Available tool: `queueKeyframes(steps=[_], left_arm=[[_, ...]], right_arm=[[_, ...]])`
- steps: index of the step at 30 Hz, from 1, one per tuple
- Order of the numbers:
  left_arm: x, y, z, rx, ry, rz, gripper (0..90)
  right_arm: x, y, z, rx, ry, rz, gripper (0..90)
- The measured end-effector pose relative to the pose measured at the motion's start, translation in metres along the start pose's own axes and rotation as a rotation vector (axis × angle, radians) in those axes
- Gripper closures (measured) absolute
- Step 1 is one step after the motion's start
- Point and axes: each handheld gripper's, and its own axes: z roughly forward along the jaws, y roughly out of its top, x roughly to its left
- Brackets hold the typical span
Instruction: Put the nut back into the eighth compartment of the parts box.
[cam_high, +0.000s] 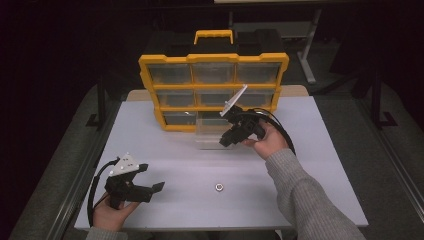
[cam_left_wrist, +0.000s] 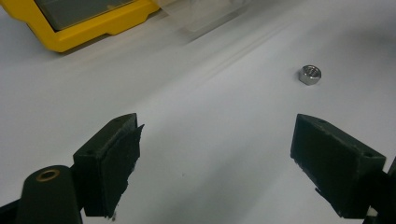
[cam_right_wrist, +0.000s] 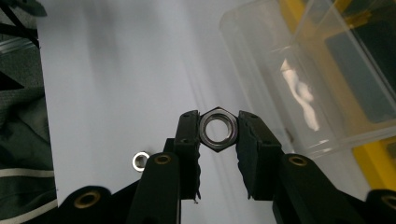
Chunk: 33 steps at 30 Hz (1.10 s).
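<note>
We log a right tool (cam_right_wrist: 218, 132) pinching a hex nut (cam_right_wrist: 218, 129) beside the clear drawer (cam_right_wrist: 299, 74) pulled from the yellow organizer (cam_high: 213, 90). We log the left tool (cam_left_wrist: 215, 163) spread wide, low over the white surface (cam_high: 190, 170). A second nut (cam_high: 218, 187) lies loose between us.

Your bench (cam_high: 300, 165) is lit bright from overhead w/ dark surroundings; high view soft, grainy. Clear drawer (cam_right_wrist: 308, 70) shows glare; the right gripper view's bkgd is blurred.
</note>
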Motion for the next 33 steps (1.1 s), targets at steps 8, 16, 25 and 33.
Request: queueKeyframes(steps=[8,16,25,33], left_arm=[[0.000,0.000,0.000,0.008,0.001,0.017,15.4],[0.000,0.000,0.000,0.002,0.000,0.005,15.4],[0.000,0.000,0.000,0.001,0.001,0.004,15.4],[0.000,0.000,0.000,0.004,-0.001,0.013,15.4]], right_arm=[[-0.016,0.019,-0.002,0.008,-0.016,0.024,69.1],[-0.030,0.035,0.004,0.005,-0.028,0.043,69.1],[-0.045,0.036,0.019,0.020,-0.045,0.097,69.1],[-0.051,0.037,0.032,0.032,-0.060,0.115,68.9]])
